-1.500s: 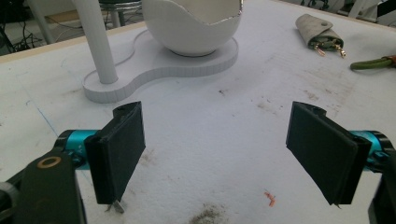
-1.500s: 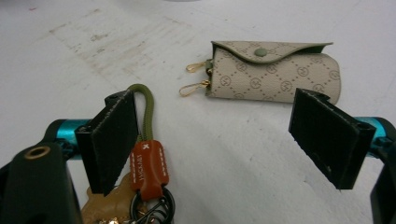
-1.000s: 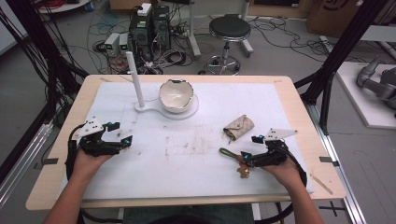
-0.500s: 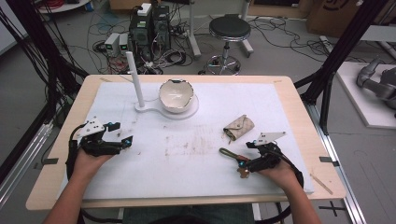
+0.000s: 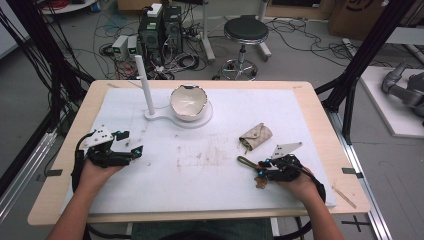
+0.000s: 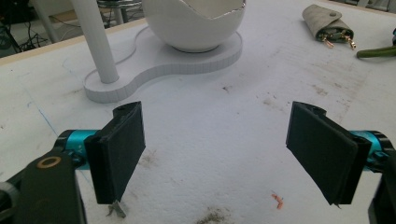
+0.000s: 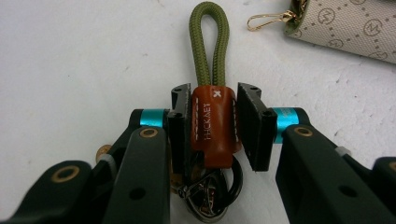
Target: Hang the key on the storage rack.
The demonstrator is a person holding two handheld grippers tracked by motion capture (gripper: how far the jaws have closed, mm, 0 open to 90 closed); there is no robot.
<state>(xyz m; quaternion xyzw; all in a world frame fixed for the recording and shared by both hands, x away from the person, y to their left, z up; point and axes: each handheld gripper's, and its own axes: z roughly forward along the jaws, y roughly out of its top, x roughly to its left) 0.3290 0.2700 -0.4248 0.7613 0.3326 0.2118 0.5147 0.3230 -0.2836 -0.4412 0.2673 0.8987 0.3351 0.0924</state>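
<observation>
A white bowl sits on its stand; patterned pouch lies apart.

Bare mat between hands; pouch crowds the right gripper.

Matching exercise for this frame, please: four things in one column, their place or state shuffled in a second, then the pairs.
Things:
1. left tool
2. right tool
3. key pouch
4. cracked white bowl

Place or state:
A. sits on the white stand base beside the post
B. jaws wide apart over bare table
C. lies on the table beyond the right hand, clasps showing
D. has just been closing, now shut on the brown leather tab of the olive-cord keychain

Pairs: 1-B, 2-D, 3-C, 4-A
</observation>
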